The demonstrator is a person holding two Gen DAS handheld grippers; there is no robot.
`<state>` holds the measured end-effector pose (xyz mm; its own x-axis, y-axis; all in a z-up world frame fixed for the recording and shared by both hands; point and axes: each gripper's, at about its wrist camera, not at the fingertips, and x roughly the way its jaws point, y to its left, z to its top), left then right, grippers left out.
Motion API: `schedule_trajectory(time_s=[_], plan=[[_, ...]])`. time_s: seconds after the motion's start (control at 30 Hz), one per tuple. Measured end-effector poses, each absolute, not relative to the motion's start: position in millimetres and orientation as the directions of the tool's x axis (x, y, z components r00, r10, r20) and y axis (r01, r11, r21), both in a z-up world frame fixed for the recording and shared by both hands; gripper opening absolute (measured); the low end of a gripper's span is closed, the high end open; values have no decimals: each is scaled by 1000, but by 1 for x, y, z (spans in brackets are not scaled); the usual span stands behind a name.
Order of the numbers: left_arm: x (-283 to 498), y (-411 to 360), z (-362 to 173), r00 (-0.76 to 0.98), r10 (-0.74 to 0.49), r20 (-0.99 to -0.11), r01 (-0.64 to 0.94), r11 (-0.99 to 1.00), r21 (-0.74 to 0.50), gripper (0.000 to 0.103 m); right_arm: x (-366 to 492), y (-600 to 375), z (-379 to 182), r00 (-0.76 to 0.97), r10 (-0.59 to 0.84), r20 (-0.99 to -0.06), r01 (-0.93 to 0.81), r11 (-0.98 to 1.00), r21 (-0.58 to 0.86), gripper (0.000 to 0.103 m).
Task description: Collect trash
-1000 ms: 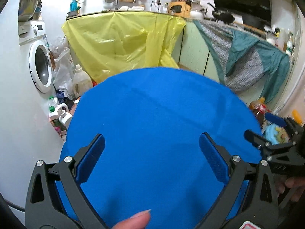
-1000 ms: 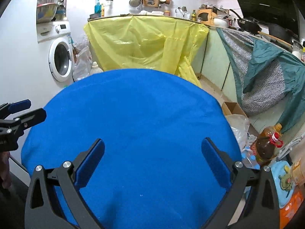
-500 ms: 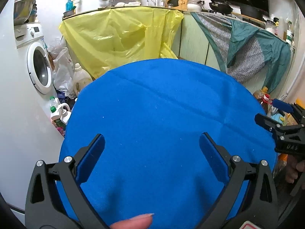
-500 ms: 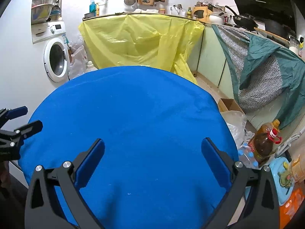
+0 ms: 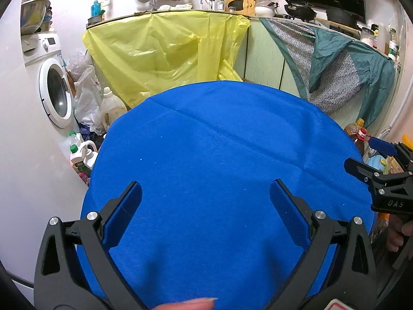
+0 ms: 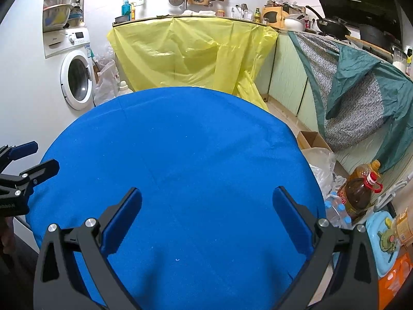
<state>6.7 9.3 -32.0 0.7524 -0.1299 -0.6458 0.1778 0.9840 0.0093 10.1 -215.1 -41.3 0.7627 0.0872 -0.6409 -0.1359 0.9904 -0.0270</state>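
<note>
Across the left wrist view: I went over this picture first, then the right one.
Left gripper [image 5: 205, 206]: sat at the bottom of the frame, its blue pads spread wide apart with nothing between them.
Blue cloth [image 5: 219, 168]: filled the centre of the frame as a round covered surface, and I found no litter lying on it.
Right gripper [image 5: 361, 156]: poked in at the right edge, fingers parted and holding nothing.
Fingertip [image 5: 191, 304]: showed at the bottom edge, below the cloth.
Floor clutter, left: white plastic bag [image 5: 87, 98] and detergent jug [image 5: 111, 108] stood at centre left beside the washing machine [image 5: 55, 93].
Across the right wrist view: same cloth [image 6: 180, 168] in the centre, again bare.
Right gripper [image 6: 206, 211]: jaws wide apart at the bottom, gripping nothing.
Left gripper [image 6: 28, 159]: entered at the left edge, also parted.
Floor clutter, right: cardboard box [image 6: 311, 139], clear plastic bag [image 6: 321, 165] and oil bottle [image 6: 358, 191] sat at right of the cloth.
Trash: I could not tell which item was meant; I judged the clear bag and box likeliest.
Progress: I judged nothing collected yet, with finding, grasping and depositing all left.
</note>
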Motion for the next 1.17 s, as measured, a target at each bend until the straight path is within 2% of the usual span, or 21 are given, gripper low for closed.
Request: schedule_trajectory(time_s=[0.43,1.17], plan=[[6,6,-34,758,-102,-644,169,985,42,95,10,-216,-44,757,89,-648,-138,990,-24,98],[23,13,-30,740,-112,-663,151,989,1,95,21,-213,-46,740,68,-669,-119,992,-32,98]])
